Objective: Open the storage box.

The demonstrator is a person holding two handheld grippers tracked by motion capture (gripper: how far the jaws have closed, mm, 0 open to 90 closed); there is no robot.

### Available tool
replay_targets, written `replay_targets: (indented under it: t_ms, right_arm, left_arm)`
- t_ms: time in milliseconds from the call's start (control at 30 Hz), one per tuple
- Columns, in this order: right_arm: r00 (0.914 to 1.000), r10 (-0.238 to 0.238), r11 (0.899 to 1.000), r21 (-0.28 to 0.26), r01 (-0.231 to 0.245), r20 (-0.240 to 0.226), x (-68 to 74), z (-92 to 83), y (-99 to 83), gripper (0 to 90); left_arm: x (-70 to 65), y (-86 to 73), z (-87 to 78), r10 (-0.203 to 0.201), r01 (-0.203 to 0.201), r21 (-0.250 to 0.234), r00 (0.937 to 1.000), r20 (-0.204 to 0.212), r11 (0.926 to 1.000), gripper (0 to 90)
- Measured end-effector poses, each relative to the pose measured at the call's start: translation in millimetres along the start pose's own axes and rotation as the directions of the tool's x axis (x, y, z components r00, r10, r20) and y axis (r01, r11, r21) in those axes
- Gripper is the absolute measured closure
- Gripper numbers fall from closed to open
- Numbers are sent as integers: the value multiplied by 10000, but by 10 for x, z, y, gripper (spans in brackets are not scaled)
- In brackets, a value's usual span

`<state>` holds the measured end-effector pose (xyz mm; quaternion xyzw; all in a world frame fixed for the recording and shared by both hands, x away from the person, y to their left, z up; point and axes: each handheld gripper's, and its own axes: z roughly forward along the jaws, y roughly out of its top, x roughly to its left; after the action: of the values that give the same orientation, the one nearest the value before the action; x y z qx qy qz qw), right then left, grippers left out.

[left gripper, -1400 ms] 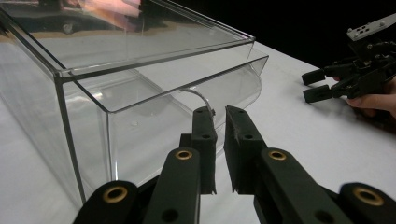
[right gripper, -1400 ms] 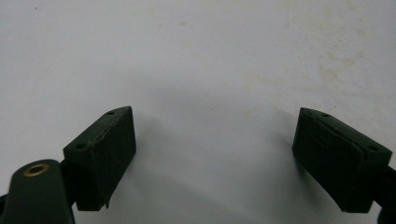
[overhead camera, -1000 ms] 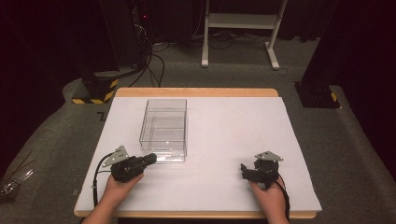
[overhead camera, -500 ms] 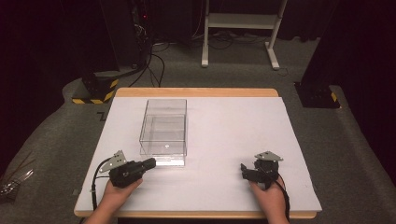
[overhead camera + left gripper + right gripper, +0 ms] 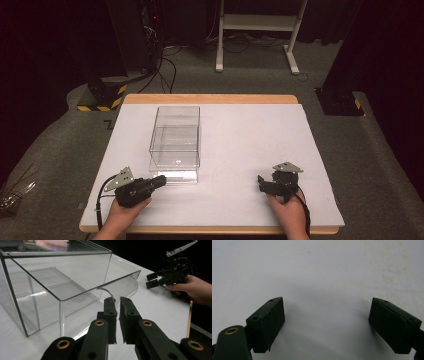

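Since the earlier high view the left gripper [image 5: 159,181] has drawn slightly back from the clear box [image 5: 175,142], probably letting go of it. In the left gripper view its jaws are clenched on nothing, just short of the box's thin handle [image 5: 108,291], hard to see. In the right gripper view the right gripper [image 5: 325,325] gapes over bare table [image 5: 317,270], well right of the box.

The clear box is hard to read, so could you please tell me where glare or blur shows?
High view: the clear box is dim, with a glare strip along its near edge. Left gripper view: reflections streak its walls, and the left claw is slightly soft. Right gripper view: the right claw is blurred.
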<state>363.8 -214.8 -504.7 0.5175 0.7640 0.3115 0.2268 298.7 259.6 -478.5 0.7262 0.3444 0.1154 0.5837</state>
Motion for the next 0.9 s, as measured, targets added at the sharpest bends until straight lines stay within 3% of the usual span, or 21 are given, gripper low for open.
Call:
replay_targets:
  t_ms: [900]
  right_arm:
    - [10000, -23, 10000, -11, 23, 12, 2, -1, -1, 137]
  left_arm:
    - [-269, -143, -175, 291, -298, 201, 9990, 353, 9994, 851]
